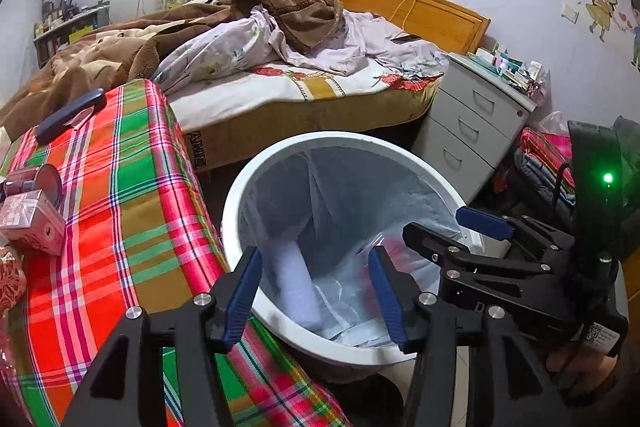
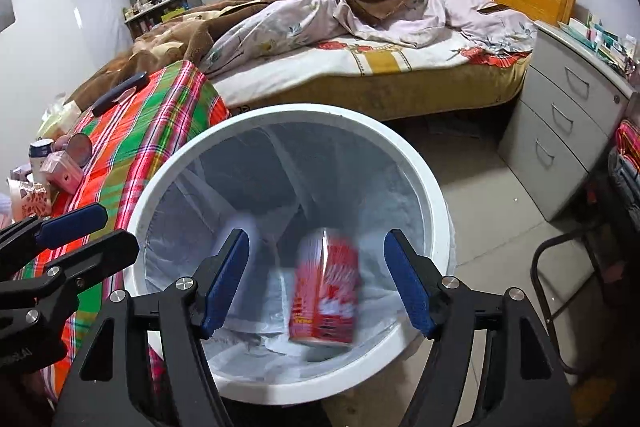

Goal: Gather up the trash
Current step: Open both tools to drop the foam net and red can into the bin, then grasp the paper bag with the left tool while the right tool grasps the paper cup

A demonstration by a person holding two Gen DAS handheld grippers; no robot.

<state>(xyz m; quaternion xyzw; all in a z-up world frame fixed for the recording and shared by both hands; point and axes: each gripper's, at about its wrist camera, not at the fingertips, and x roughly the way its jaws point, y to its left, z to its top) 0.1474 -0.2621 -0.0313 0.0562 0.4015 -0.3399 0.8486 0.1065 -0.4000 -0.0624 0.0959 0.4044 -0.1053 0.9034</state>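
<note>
A white trash bin (image 1: 240,187) lined with a clear bag stands on the floor beside the plaid-covered table (image 1: 132,187). My left gripper (image 1: 316,291) hangs open over the bin's mouth. A blurred white piece of trash (image 1: 294,279) shows loose inside the bin below it. My right gripper (image 2: 318,279) is open above the same bin (image 2: 436,187). A blurred red and white carton (image 2: 324,295) sits in the bin's mouth between the pads, touching neither. Each gripper also shows at the edge of the other's view: the right gripper (image 1: 452,227) and the left gripper (image 2: 86,235).
On the plaid table (image 2: 160,107) lie a pink box (image 1: 32,223), a tin can (image 1: 44,179) and a dark flat object (image 1: 70,115). An unmade bed (image 1: 280,83) stands behind the bin. A grey drawer cabinet (image 1: 476,115) is at right, and a black chair frame (image 2: 560,287) stands nearby.
</note>
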